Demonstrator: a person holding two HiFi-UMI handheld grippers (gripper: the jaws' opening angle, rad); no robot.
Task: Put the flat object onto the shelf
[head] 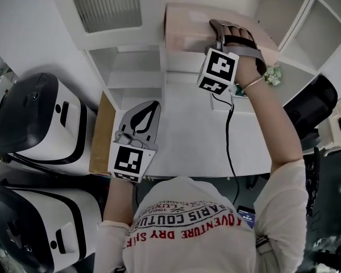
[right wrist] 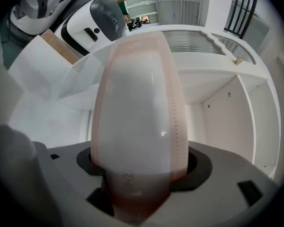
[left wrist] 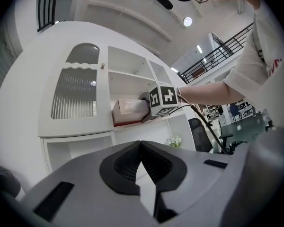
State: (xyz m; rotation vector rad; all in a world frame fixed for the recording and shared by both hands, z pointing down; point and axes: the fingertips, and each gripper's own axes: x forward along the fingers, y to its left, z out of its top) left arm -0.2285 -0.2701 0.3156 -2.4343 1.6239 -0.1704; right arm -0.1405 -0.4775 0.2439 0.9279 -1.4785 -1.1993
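The pink flat box [head: 184, 27] sits in the open shelf [left wrist: 128, 86] compartment. The right gripper [head: 237, 37] jaws pinch its near end and hide that end. The left gripper [head: 148, 112] jaws are pressed together, empty.

Shirt [head: 187, 226] print, upside down, partly legible, "ARIS COUTUR" and "VENTURE DRY"

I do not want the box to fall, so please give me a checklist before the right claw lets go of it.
1. The flat pink box sits between the right claw pads: ok.
2. Box lies in the shelf compartment: ok.
3. Box rests flat on the compartment floor: cannot tell.
4. The left claw is shut and empty: ok.
5. Left claw is clear of the compartment: ok.
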